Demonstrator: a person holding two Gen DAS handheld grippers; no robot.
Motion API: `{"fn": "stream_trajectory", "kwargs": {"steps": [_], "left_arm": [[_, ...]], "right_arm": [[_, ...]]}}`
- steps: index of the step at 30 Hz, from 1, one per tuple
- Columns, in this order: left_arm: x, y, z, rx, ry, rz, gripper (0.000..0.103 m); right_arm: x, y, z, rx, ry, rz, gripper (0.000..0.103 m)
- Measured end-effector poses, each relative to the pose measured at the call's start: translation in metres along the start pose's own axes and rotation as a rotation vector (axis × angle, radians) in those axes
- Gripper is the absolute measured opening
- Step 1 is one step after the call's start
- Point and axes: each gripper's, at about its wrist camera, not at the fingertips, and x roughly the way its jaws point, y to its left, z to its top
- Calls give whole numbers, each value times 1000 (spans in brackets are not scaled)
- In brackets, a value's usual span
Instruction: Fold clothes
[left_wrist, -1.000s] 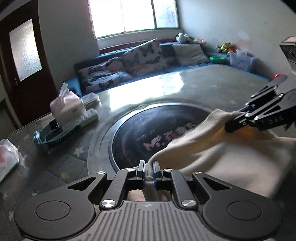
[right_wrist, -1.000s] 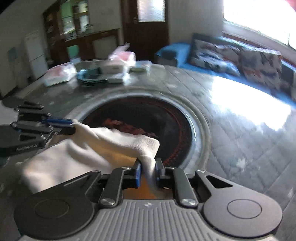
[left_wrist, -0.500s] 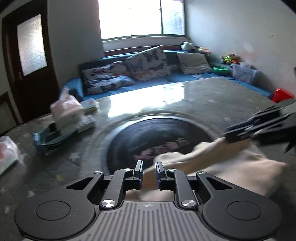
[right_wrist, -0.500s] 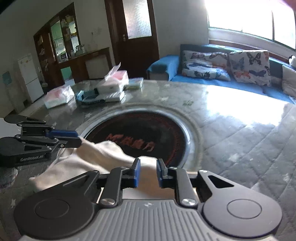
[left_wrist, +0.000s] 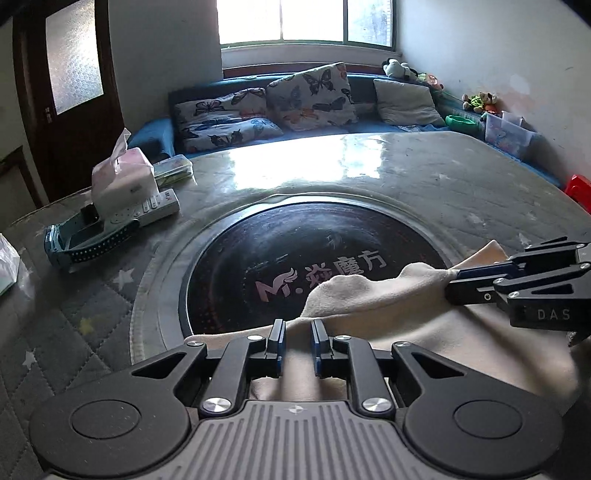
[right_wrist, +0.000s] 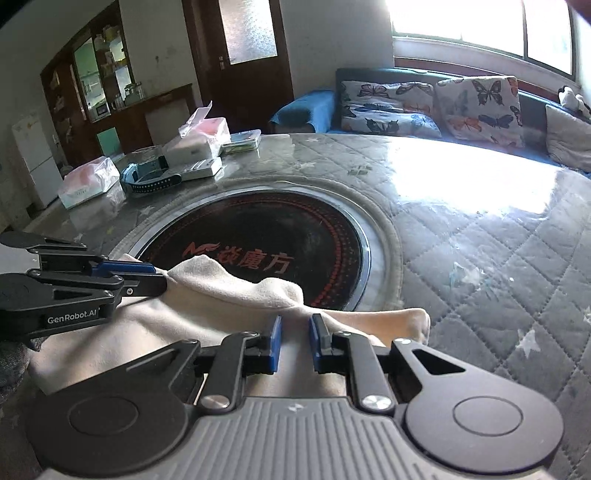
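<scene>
You pinch the cream garment (left_wrist: 388, 314) in both the left gripper (left_wrist: 298, 341) and the right gripper (right_wrist: 295, 341), jaws clamped on its edge to carry the fold over the worktop (right_wrist: 480, 240).

Cloth (left_wrist: 388, 314) on the table (left_wrist: 443, 184) over the round inset's (left_wrist: 277, 251) near edge, tissue box (left_wrist: 122, 181) and remote (left_wrist: 155, 208) far left, sofa (left_wrist: 295, 107) behind.

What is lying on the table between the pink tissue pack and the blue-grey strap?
In the left wrist view, a white remote control lies between the tissue pack and the strap, partly under the pack.
</scene>
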Motion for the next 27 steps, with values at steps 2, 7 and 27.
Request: {"fn": "stream_trajectory", "kwargs": {"steps": [2, 7, 27], "left_arm": [[-4, -2, 0, -5, -3, 13, 17], [-18, -10, 0, -15, -16, 18, 17], [-83, -29, -62, 1, -67, 91, 19]], "right_arm": [[-4, 0, 0, 5, -11, 1, 15], [-26, -6, -3, 38, -48, 2, 15], [-76, 47, -61, -200, -116, 165, 17]]}}
